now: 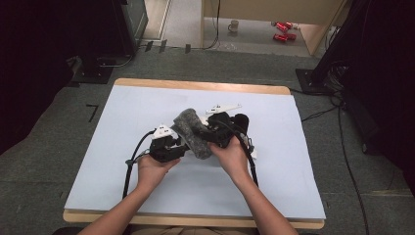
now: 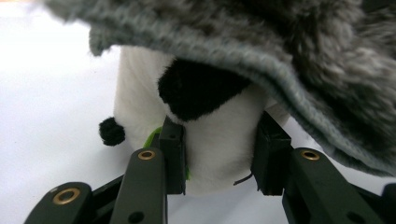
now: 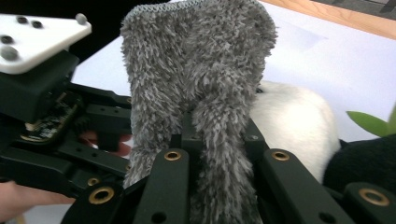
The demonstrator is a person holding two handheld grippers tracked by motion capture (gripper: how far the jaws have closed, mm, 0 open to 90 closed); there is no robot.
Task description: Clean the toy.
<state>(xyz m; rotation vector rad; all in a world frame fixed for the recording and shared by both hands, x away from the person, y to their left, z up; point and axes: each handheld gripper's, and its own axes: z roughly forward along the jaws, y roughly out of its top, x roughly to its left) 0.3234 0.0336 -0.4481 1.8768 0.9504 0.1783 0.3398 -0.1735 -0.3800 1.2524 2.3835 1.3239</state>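
A white plush toy (image 2: 219, 135) with black patches and a small black tail (image 2: 111, 131) stands on the table. My left gripper (image 2: 219, 158) is shut on its white body, one pad pressing each side. A grey fuzzy knitted cloth (image 3: 196, 70) hangs over the toy's top, and my right gripper (image 3: 217, 140) is shut on a fold of it. From above, the grey cloth (image 1: 192, 131) lies between the left gripper (image 1: 181, 147) and the right gripper (image 1: 208, 134), both at the table's middle. The toy's white side (image 3: 292, 126) shows behind the cloth, beside a green leaf-like piece (image 3: 371, 122).
A pale blue sheet (image 1: 147, 107) covers the wooden table. On the floor beyond it are a mug (image 1: 234, 25) and red cans (image 1: 283, 30). Black stands sit at the far left and far right, and cables run along the floor on the right.
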